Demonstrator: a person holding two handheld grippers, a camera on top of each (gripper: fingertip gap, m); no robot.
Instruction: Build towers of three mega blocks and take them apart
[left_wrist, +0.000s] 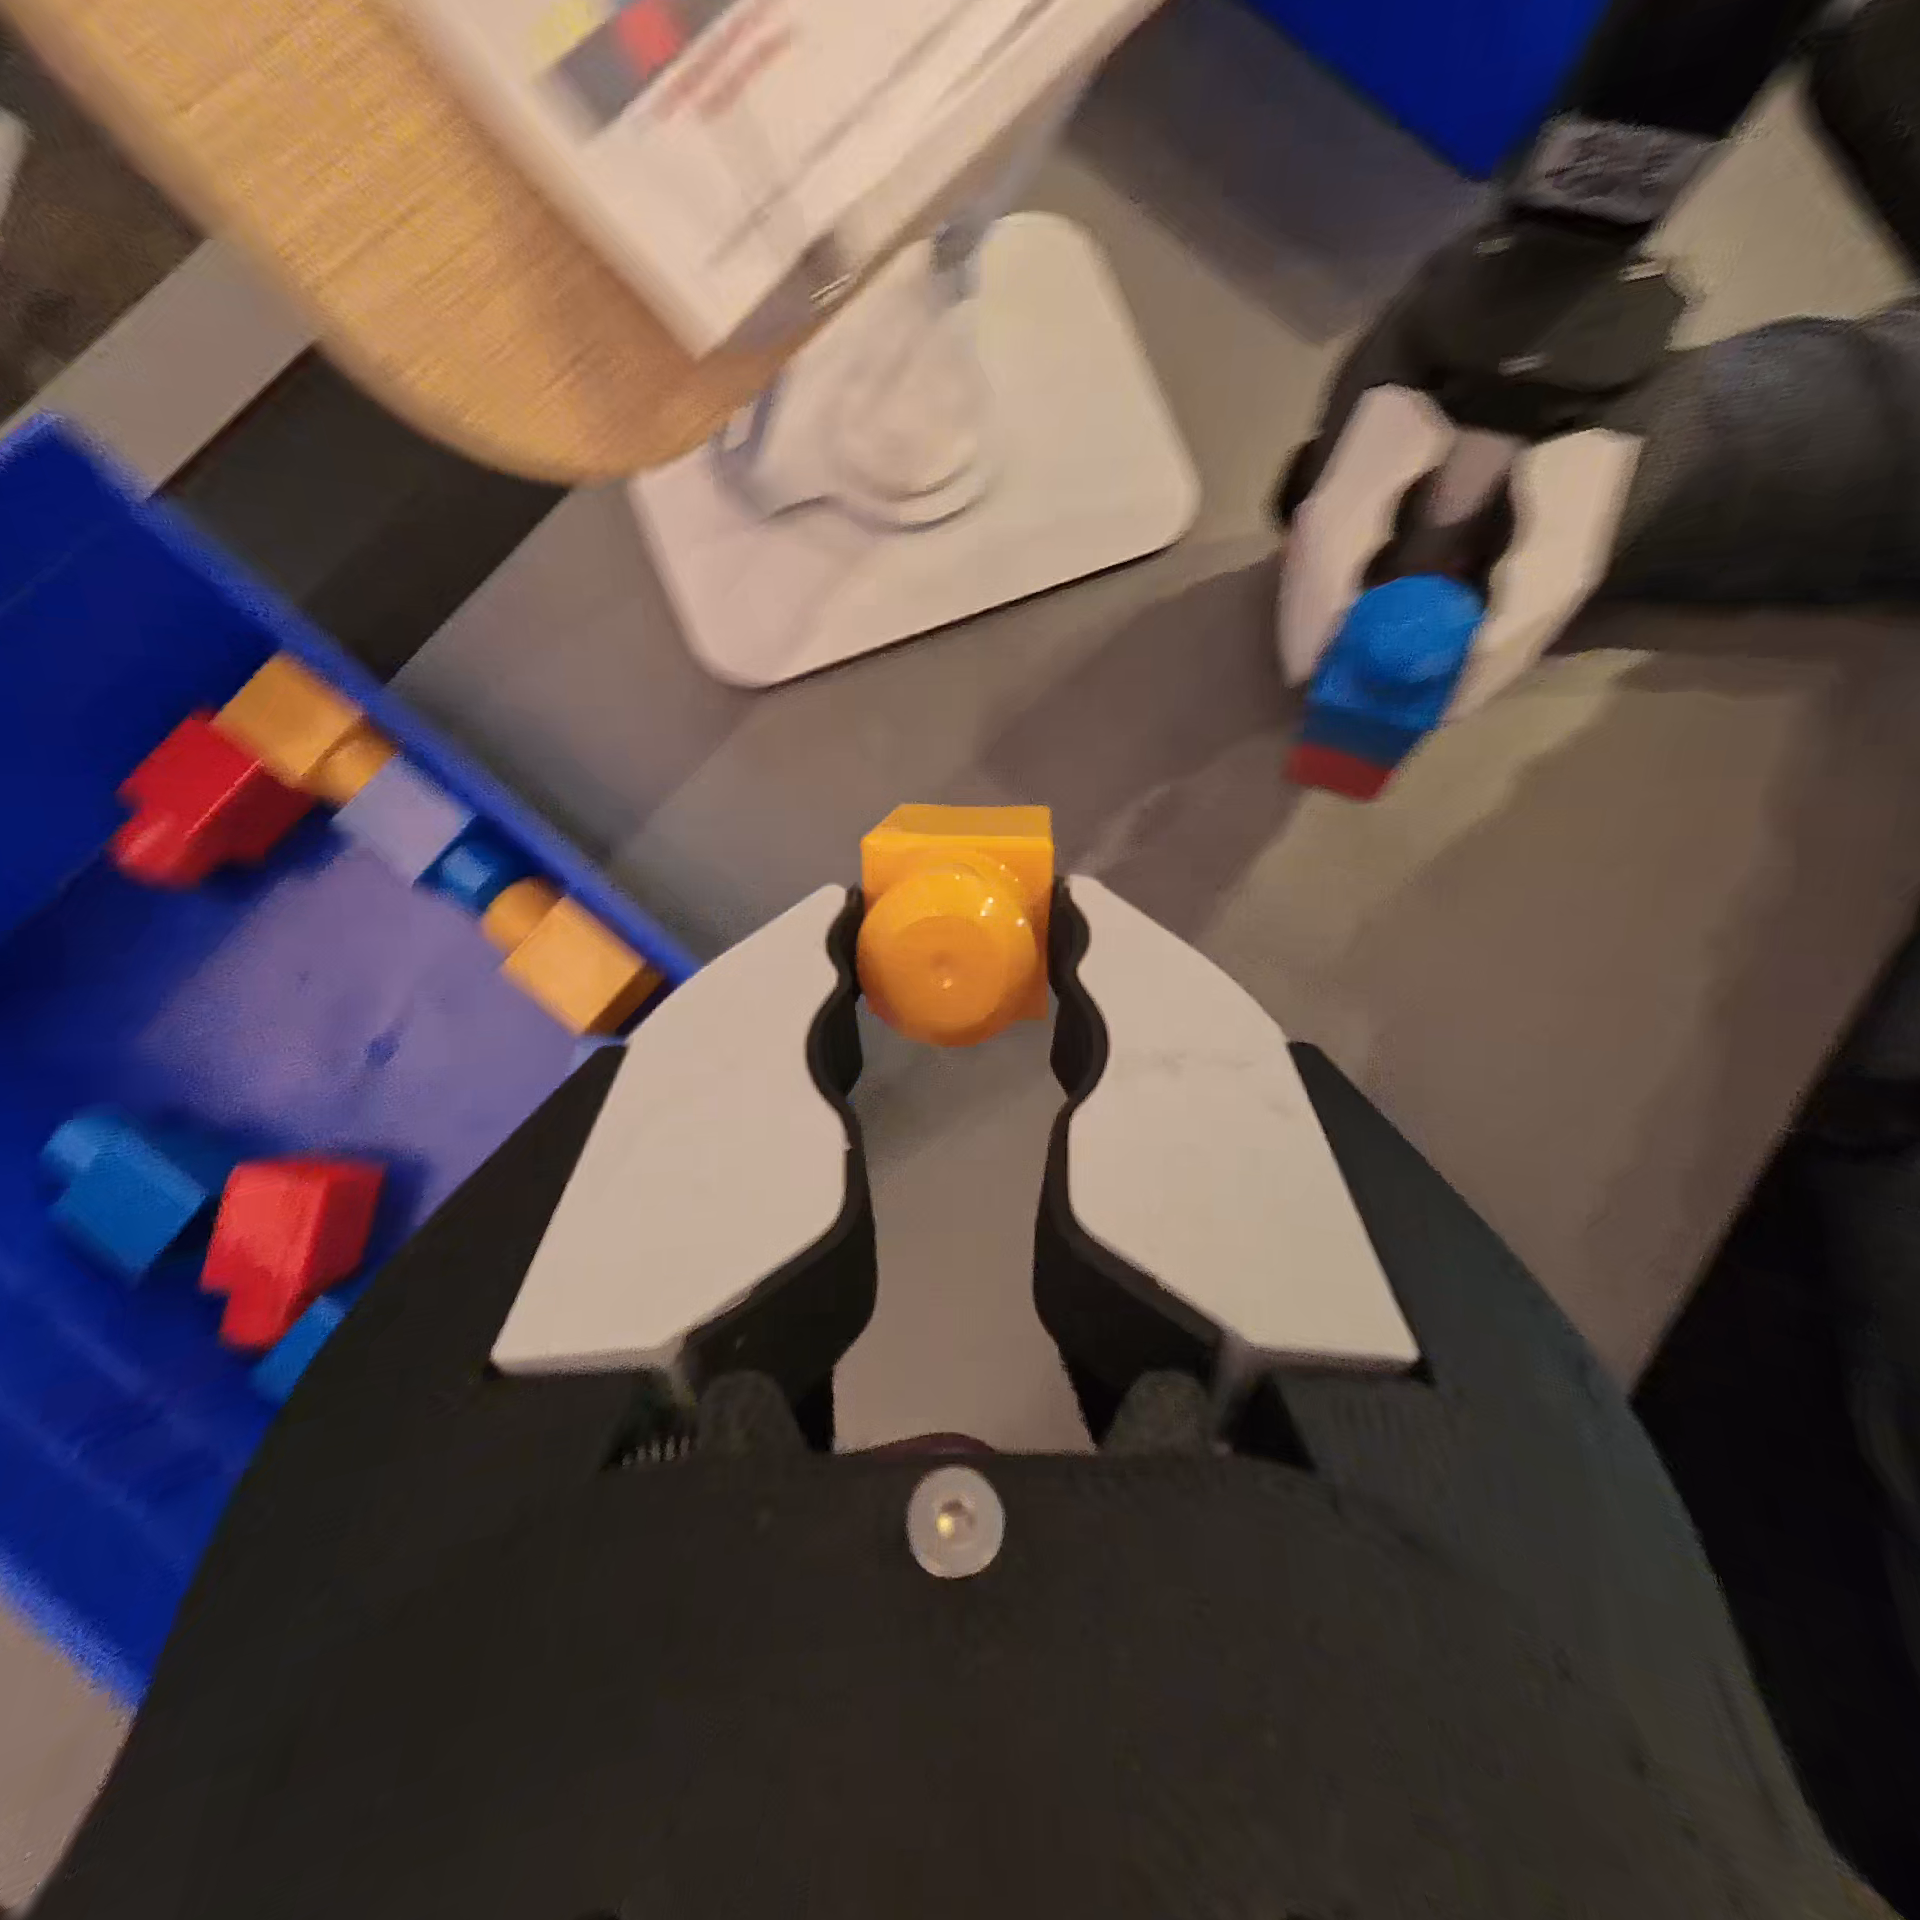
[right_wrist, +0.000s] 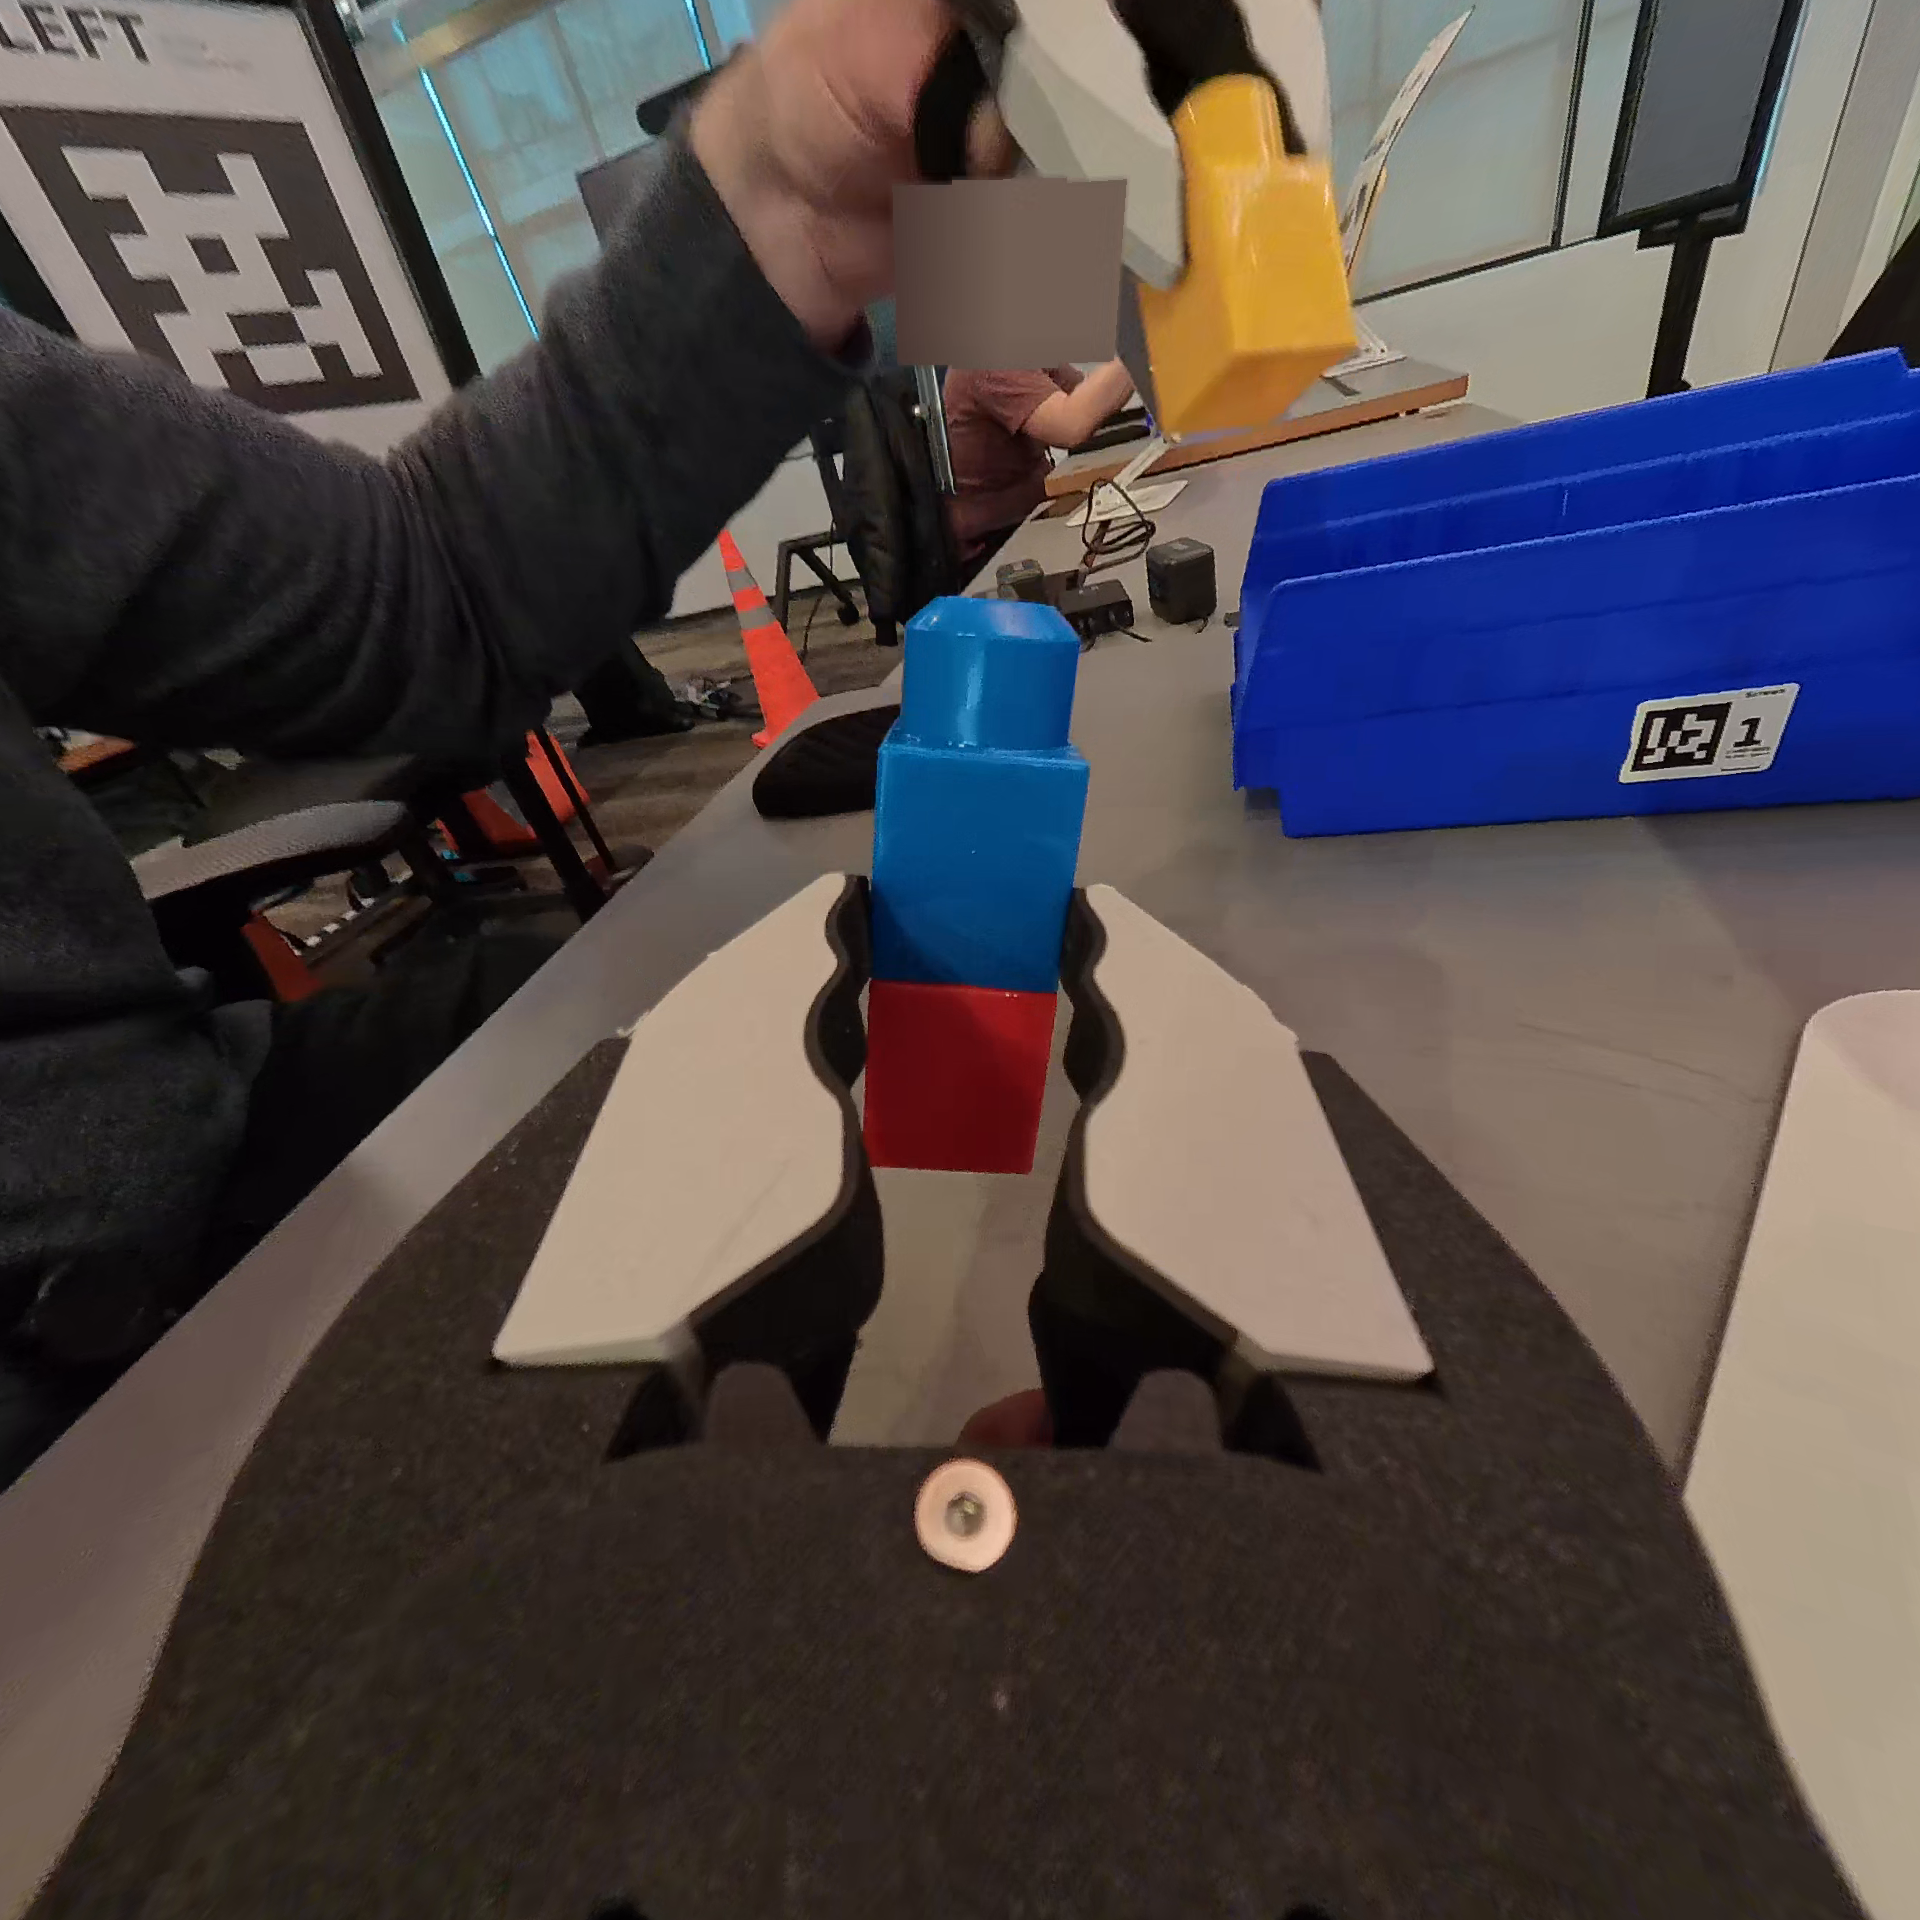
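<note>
My left gripper (left_wrist: 954, 935) is shut on a yellow block (left_wrist: 951, 914), held in the air above the grey table, stud toward the camera. In the right wrist view the same yellow block (right_wrist: 1242, 281) hangs high, up and to the right of the stack. My right gripper (right_wrist: 961, 956) is shut on a two-block stack standing on the table: a blue block (right_wrist: 977, 831) on a red block (right_wrist: 954, 1075). The fingers grip near the seam of the two. In the left wrist view the stack's blue block (left_wrist: 1387, 665) shows far right, between the right gripper's fingers (left_wrist: 1340, 520).
A blue bin (left_wrist: 125, 987) at the left holds several red, blue and yellow blocks; it also shows in the right wrist view (right_wrist: 1558, 644). A white stand base (left_wrist: 935, 457) sits on the table. A person's sleeve (right_wrist: 312, 540) crosses the left. A white object (right_wrist: 1829, 1351) lies at the right edge. My right fingertips sit around 15 centimeters from my left ones.
</note>
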